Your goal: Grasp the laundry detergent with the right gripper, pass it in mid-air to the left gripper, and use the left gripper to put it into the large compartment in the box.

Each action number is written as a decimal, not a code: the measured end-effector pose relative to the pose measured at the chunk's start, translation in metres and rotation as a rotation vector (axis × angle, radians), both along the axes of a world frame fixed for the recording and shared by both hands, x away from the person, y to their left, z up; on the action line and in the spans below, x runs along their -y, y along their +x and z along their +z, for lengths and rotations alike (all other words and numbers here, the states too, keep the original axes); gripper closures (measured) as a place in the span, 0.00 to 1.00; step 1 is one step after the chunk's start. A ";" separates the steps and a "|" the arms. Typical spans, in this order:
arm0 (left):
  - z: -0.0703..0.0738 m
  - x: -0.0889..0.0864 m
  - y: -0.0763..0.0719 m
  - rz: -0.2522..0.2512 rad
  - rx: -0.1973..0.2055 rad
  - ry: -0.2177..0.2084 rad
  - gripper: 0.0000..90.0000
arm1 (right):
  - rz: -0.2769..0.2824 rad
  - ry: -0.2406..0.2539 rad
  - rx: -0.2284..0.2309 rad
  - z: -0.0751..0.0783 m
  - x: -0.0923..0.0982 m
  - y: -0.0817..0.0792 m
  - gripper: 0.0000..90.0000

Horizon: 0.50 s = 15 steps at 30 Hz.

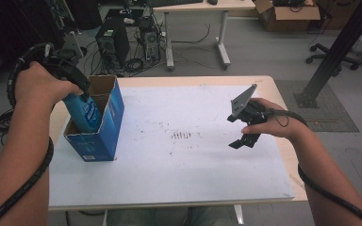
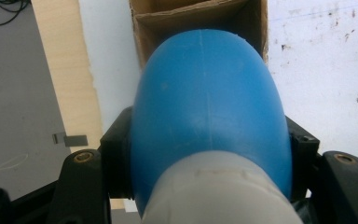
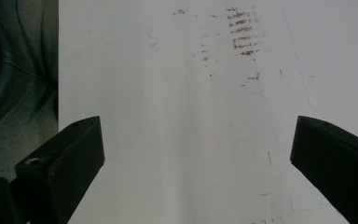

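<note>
A blue bottle with a white cap end stands partly inside an open blue cardboard box at the left of the white board. My left gripper is shut on the bottle near its top, its black jaws pressing both sides of the blue body. The box's brown inner dividers lie just beyond the bottle. Over the right part of the board, my right gripper hangs open with nothing between its jaws.
The white board covers a wooden table and carries brown smudge marks near its middle. Beyond the table stand computer towers, a desk, a cardboard carton and a black post.
</note>
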<state>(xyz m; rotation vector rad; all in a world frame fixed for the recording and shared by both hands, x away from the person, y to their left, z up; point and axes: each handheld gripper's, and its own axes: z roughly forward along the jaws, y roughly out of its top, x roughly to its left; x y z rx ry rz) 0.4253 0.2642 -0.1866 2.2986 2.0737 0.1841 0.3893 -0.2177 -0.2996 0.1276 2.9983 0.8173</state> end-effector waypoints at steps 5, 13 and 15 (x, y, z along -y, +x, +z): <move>-0.012 0.000 0.001 -0.005 -0.021 0.003 0.42 | 0.001 0.006 0.000 -0.001 0.000 0.000 0.03; -0.034 0.001 0.003 -0.009 -0.031 -0.006 0.42 | -0.001 0.003 -0.006 -0.002 0.001 0.001 0.03; -0.039 0.001 0.004 -0.005 -0.030 -0.005 0.42 | -0.001 -0.001 -0.006 -0.002 0.001 0.001 0.03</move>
